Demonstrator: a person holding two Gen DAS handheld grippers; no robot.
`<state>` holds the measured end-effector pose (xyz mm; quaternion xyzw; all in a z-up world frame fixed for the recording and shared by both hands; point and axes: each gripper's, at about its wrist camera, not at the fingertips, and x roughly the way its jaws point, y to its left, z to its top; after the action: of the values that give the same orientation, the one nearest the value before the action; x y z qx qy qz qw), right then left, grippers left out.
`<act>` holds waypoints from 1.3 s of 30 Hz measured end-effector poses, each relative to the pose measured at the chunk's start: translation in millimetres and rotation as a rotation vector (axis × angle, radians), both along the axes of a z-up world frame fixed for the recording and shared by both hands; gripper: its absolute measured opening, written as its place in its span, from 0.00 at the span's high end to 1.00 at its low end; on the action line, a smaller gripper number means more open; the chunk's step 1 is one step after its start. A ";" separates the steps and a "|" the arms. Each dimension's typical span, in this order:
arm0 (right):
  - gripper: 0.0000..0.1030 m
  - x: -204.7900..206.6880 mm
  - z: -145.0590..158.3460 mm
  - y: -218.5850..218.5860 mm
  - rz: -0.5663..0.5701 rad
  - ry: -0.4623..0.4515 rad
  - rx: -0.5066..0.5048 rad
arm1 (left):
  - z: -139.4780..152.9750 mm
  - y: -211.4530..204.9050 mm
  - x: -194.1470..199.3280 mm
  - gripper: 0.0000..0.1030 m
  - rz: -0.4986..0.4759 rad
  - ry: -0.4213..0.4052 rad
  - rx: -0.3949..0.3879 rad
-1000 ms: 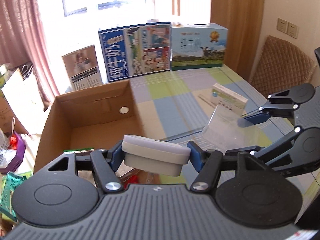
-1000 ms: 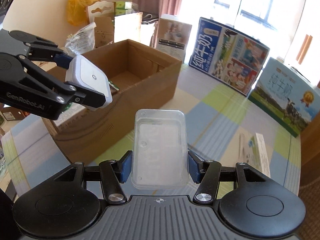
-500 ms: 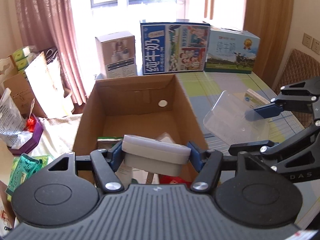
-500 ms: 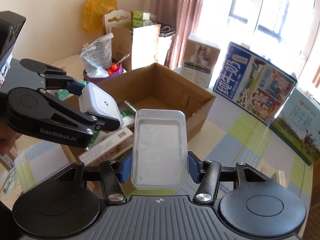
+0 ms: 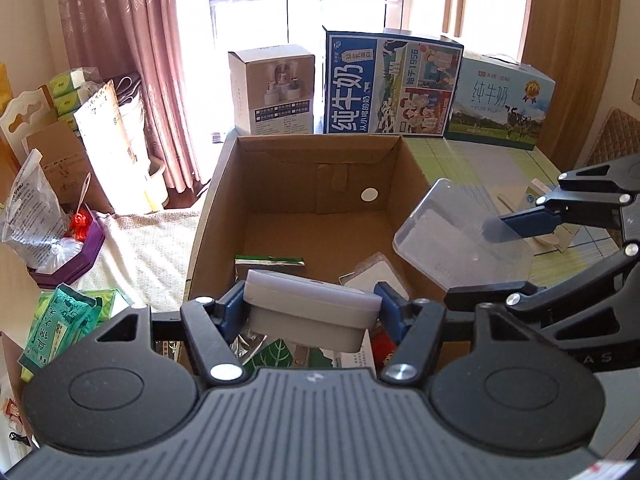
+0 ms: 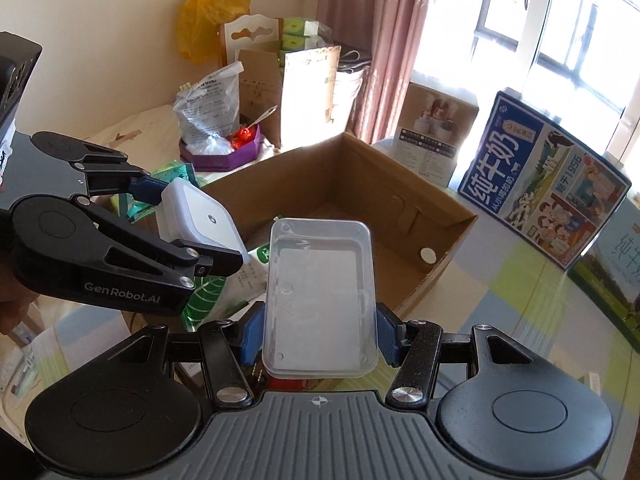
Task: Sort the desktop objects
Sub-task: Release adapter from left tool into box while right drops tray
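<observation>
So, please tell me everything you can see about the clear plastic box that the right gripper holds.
The clear plastic box is a shallow rectangular tray with rounded corners and a thin rim, transparent and apparently empty. The right gripper clamps its long sides between blue pads near the end closest to the camera, so most of it sticks out forward. It hangs in the air at the near right edge of the open cardboard box, touching nothing else.

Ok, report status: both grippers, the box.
Left gripper shut on white case. Right gripper shut on clear plastic tray. Both over open cardboard box. Nothing blocking.
</observation>
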<state>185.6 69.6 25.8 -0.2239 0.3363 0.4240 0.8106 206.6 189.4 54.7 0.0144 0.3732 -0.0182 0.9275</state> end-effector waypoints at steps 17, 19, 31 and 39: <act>0.48 13.1 -16.8 9.0 0.011 0.030 0.005 | -13.5 7.9 9.7 0.40 0.005 0.041 -0.005; 0.48 13.1 -16.1 8.7 0.009 0.028 0.006 | -13.8 7.9 9.8 0.40 0.005 0.041 -0.004; 0.48 12.3 -14.0 3.7 0.007 0.028 0.015 | -14.3 8.8 9.6 0.38 0.027 0.042 -0.013; 0.48 14.0 -11.7 2.4 0.002 0.024 0.025 | -15.2 13.1 9.0 0.38 0.041 0.038 -0.012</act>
<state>199.6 72.0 14.0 -0.2092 0.3405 0.4317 0.8086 215.6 202.4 39.5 0.0007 0.3908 -0.0017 0.9205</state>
